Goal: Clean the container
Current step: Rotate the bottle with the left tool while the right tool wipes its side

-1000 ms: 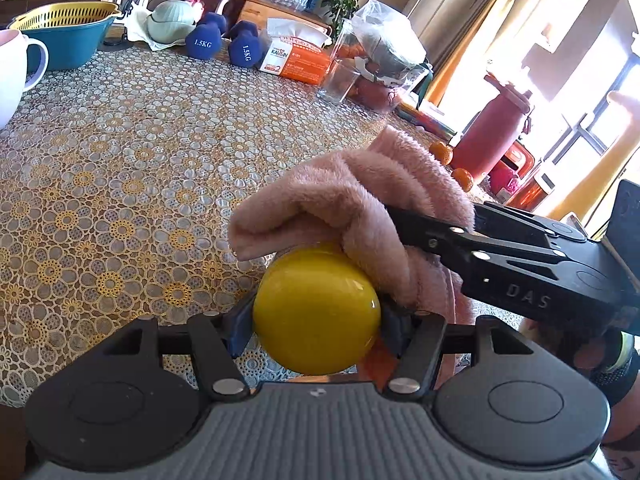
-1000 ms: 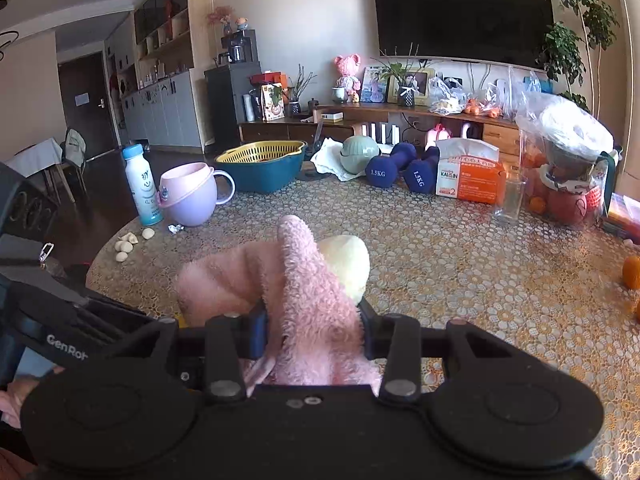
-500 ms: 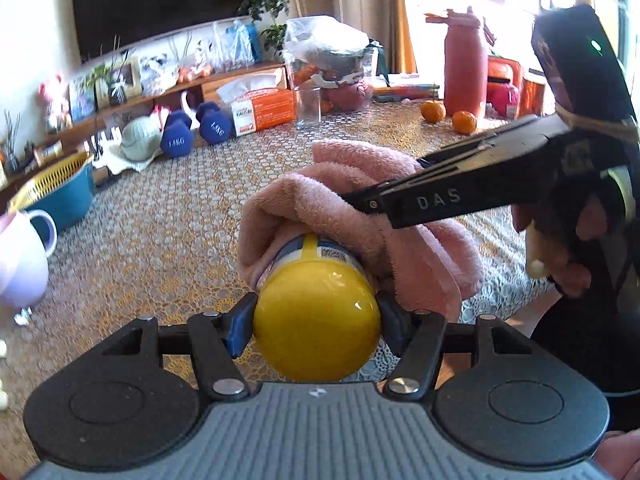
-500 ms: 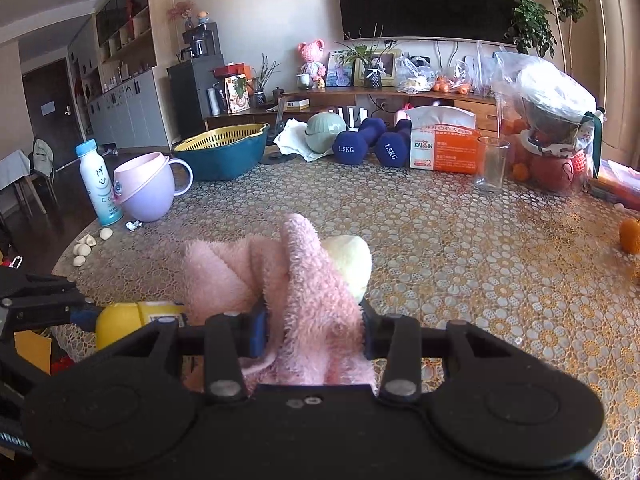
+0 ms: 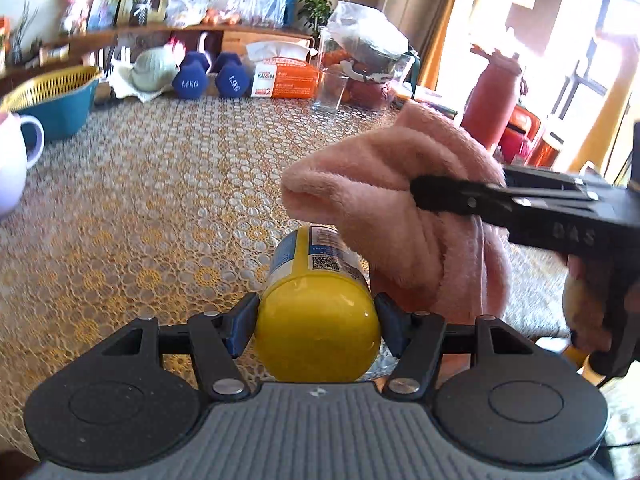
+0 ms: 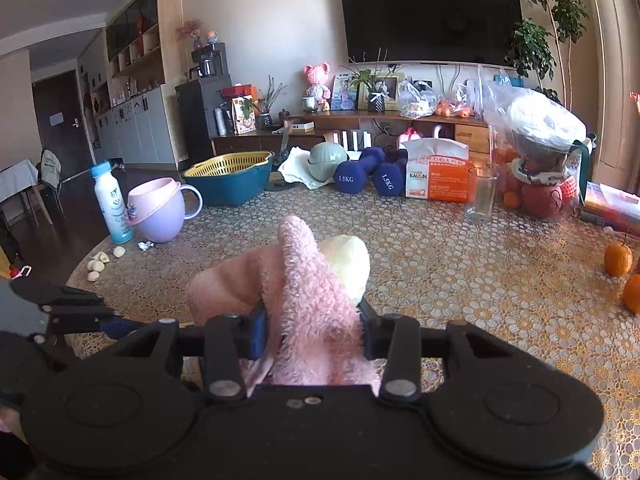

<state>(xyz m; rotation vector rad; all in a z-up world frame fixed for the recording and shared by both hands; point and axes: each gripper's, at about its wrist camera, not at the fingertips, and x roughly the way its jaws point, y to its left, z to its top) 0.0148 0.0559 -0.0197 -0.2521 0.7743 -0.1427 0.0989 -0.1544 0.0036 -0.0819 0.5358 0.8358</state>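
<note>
A yellow container (image 5: 316,320) with a blue and white label lies lengthwise between my left gripper's fingers, its rounded yellow end toward the camera; my left gripper (image 5: 316,326) is shut on it above the table. A pink fluffy cloth (image 5: 400,208) hangs just right of and above the container, clamped by my right gripper (image 5: 420,196), which enters from the right. In the right wrist view my right gripper (image 6: 312,328) is shut on the pink cloth (image 6: 308,300), whose pale yellow underside shows. The left gripper's fingers (image 6: 80,312) appear at lower left; the container is hidden there.
The table (image 5: 140,184) has a gold lace cover. At its far side stand a teal basin with yellow strainer (image 6: 230,176), a lilac cup (image 6: 160,208), a milk bottle (image 6: 112,204), blue dumbbells (image 6: 368,176), a tissue box (image 6: 436,176), a glass (image 6: 480,196), bagged pots (image 6: 540,152). Oranges (image 6: 618,258) lie right.
The cloth has lifted off the container and now sits to its right, so the label shows. The left wrist view has swung between frames while the container stayed gripped.
</note>
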